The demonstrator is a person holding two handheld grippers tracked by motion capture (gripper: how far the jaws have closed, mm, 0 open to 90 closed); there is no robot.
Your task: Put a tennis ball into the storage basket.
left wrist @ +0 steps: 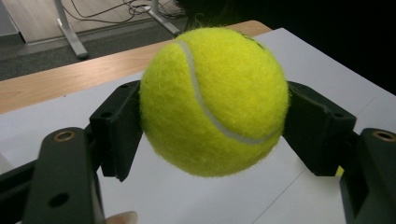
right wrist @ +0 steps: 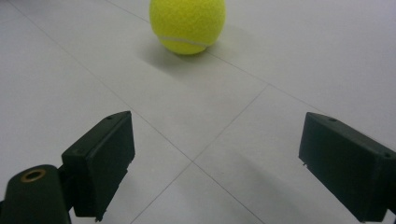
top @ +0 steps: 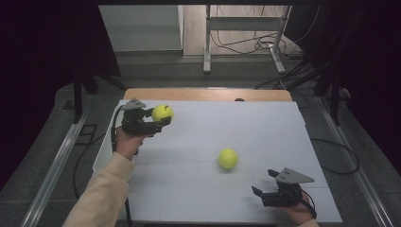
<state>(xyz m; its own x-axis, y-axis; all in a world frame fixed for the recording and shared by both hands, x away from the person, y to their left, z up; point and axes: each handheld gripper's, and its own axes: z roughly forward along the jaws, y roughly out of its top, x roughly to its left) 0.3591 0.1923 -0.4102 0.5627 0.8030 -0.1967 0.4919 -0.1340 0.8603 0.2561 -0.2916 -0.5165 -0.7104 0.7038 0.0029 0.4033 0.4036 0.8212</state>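
Tabletop point(top: 198, 189), white and gridded, carried two grippers and two tennis balls. Left gripper point(top: 158, 121), at ten o'clock, was clamped on one tennis ball point(top: 162, 112), lifted off the surface. Right gripper point(top: 265, 183), at five o'clock, had its jaws apart, facing the second ball point(top: 228, 158) resting near centre.

Your left gripper point(top: 158, 120), near the worktop's point(top: 246, 127) far left corner, has its fingers clamped on a yellow tennis ball point(top: 162, 113) raised off the white surface. A second tennis ball point(top: 228, 158) rests mid-worktop. Your right gripper point(top: 265, 182), near the front edge, points toward it with fingers spread, well apart from it.
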